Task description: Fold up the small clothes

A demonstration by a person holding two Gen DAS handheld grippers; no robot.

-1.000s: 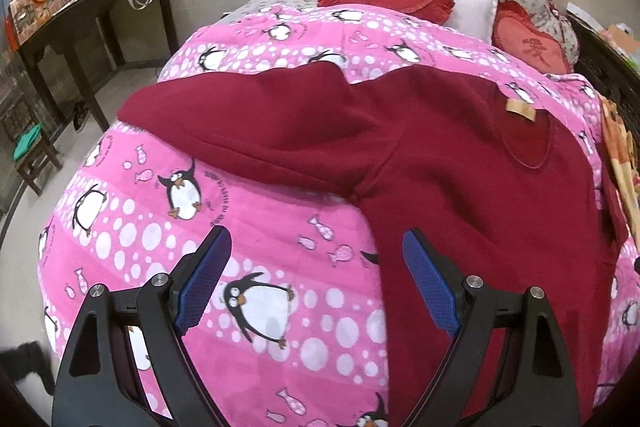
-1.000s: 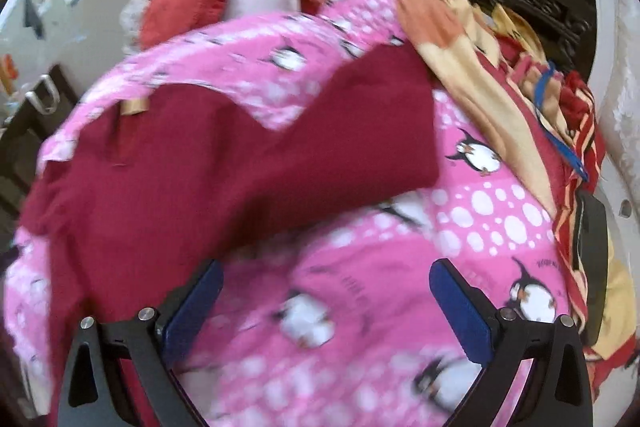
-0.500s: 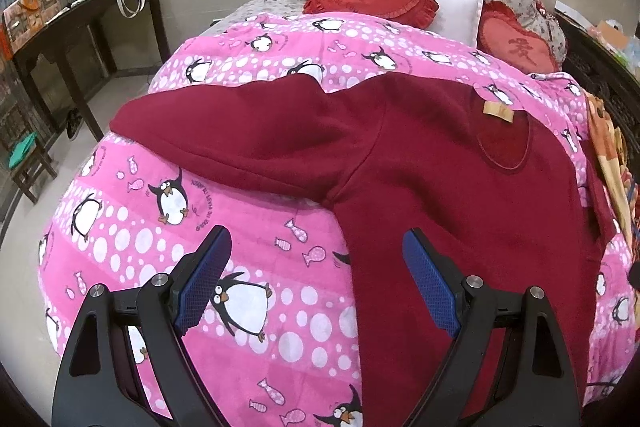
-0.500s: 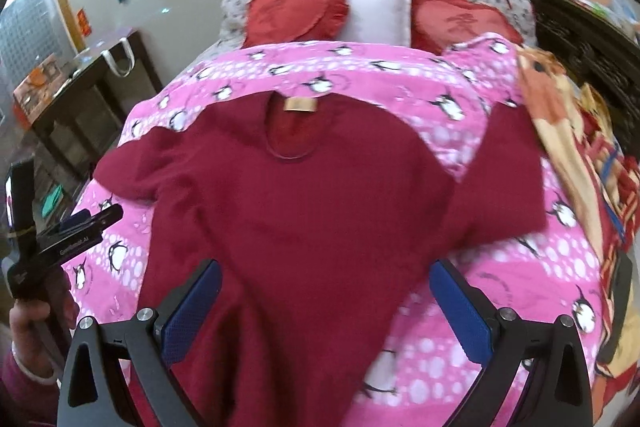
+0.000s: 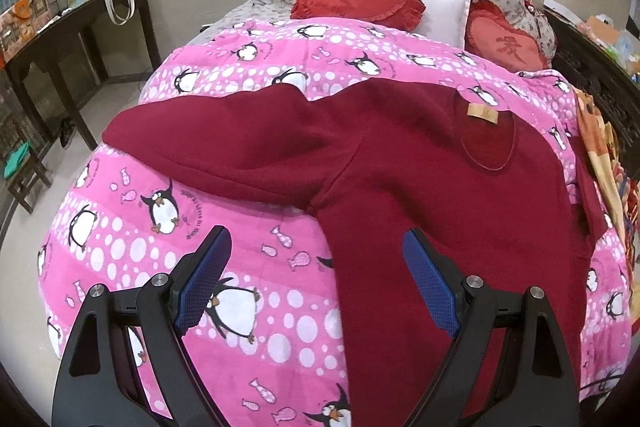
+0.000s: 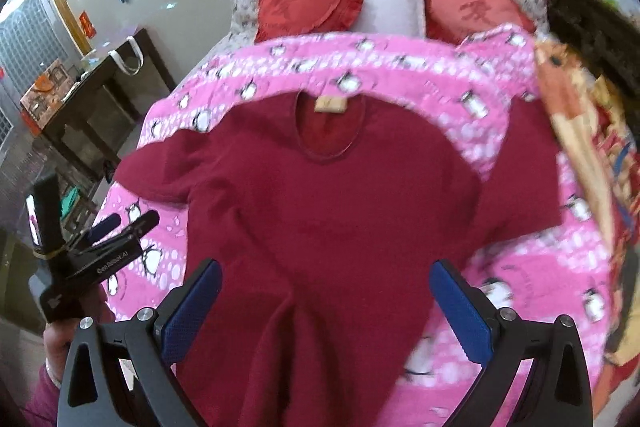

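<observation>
Tongs on both sides stand wide apart and grip nothing: the left tongs hang at the bottom of their frame over the seam where the sweater's side edge meets the penguin quilt, and the right tongs now frame the lower body of the garment dead centre. A second ago the right view was skewed off toward the yellow blanket at the right edge; it has swung back to face the garment squarely, which I read as lining up for the first fold (nothing folded yet). The maroon sweater lies flat on the bed, front up, neck label toward the upper middle, both sleeves spread outward, with a soft ridge near the hem.
</observation>
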